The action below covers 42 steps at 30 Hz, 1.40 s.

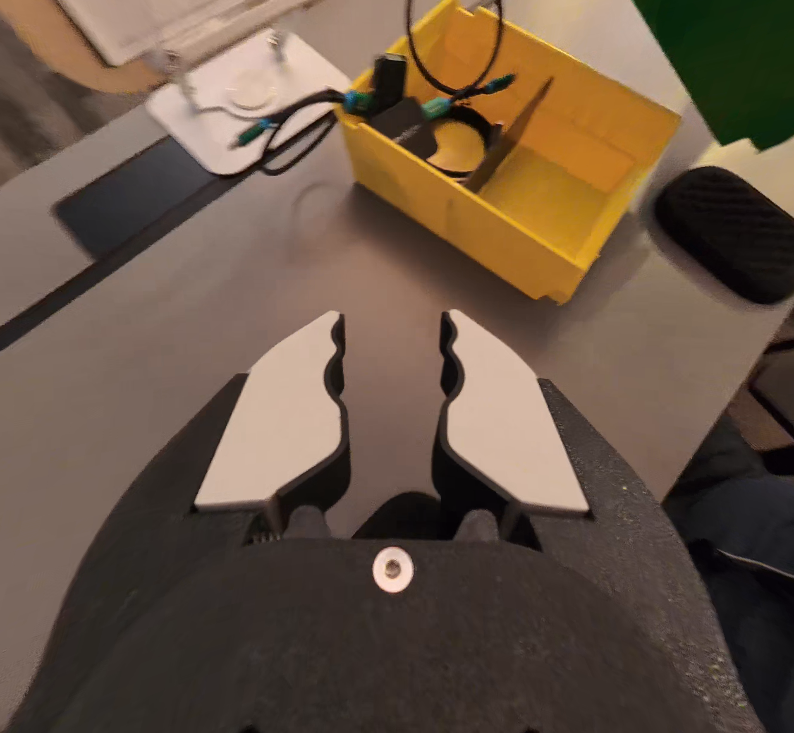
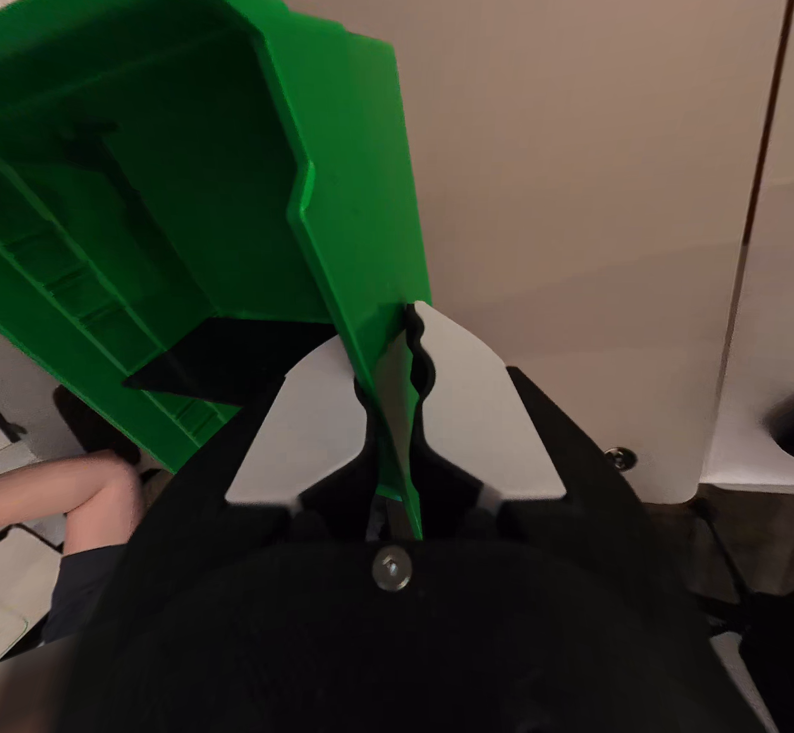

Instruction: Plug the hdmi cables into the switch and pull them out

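Observation:
A yellow bin (image 1: 537, 235) stands on the grey table ahead of my left gripper (image 1: 392, 325). Its left compartment holds a black switch box (image 1: 389, 78) and black HDMI cables (image 1: 455, 29) with green and blue plug ends; one cable loops upward, others (image 1: 292, 140) hang out over the bin's left rim. My left gripper is open and empty, well short of the bin. My right gripper (image 2: 386, 325) is shut on the side wall of a green bin (image 2: 172, 153) and holds it tilted above the table. The green bin also shows at the top right of the left wrist view (image 1: 709, 24).
A black textured case (image 1: 726, 235) lies right of the yellow bin. A white monitor base (image 1: 245, 89) and a dark pad (image 1: 124, 196) sit at the left rear. A person's arm (image 2: 68, 493) shows low left in the right wrist view. The table edge runs on the right. The grippers' ends are close to 60 cm from one another. Measured from the fingertips, the black textured case (image 1: 726, 235) is 35 cm or so from the right gripper and 45 cm from the left.

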Each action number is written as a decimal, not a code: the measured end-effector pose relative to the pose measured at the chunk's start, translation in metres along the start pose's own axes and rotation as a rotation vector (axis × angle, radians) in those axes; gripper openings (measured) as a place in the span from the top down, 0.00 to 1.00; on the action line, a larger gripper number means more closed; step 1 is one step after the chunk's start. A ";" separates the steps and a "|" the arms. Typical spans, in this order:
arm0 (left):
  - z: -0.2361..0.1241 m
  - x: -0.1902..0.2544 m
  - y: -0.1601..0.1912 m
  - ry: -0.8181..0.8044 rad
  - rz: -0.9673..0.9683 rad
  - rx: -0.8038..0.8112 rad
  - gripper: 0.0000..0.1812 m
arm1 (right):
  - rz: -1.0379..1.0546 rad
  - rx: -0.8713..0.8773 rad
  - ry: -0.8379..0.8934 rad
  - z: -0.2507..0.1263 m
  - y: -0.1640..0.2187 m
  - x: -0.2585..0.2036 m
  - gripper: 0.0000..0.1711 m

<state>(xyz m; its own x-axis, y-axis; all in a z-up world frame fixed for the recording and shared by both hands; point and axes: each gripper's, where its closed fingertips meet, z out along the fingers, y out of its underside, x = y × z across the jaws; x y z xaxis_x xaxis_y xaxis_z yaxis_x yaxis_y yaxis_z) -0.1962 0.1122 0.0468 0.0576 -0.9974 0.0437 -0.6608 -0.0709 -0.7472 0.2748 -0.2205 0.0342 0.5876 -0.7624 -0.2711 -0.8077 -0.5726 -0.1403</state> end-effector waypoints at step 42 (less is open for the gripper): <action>0.194 0.074 0.010 0.060 0.077 -0.382 0.78 | -0.309 0.728 -0.084 0.031 -0.013 0.047 0.80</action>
<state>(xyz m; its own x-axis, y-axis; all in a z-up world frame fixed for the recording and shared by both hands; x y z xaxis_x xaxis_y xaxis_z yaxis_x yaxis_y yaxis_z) -0.0531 0.0403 -0.0861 -0.0390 -0.9983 0.0439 -0.8933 0.0152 -0.4492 0.3113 -0.2390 -0.0063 0.8082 -0.5590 -0.1850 -0.4543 -0.3919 -0.8000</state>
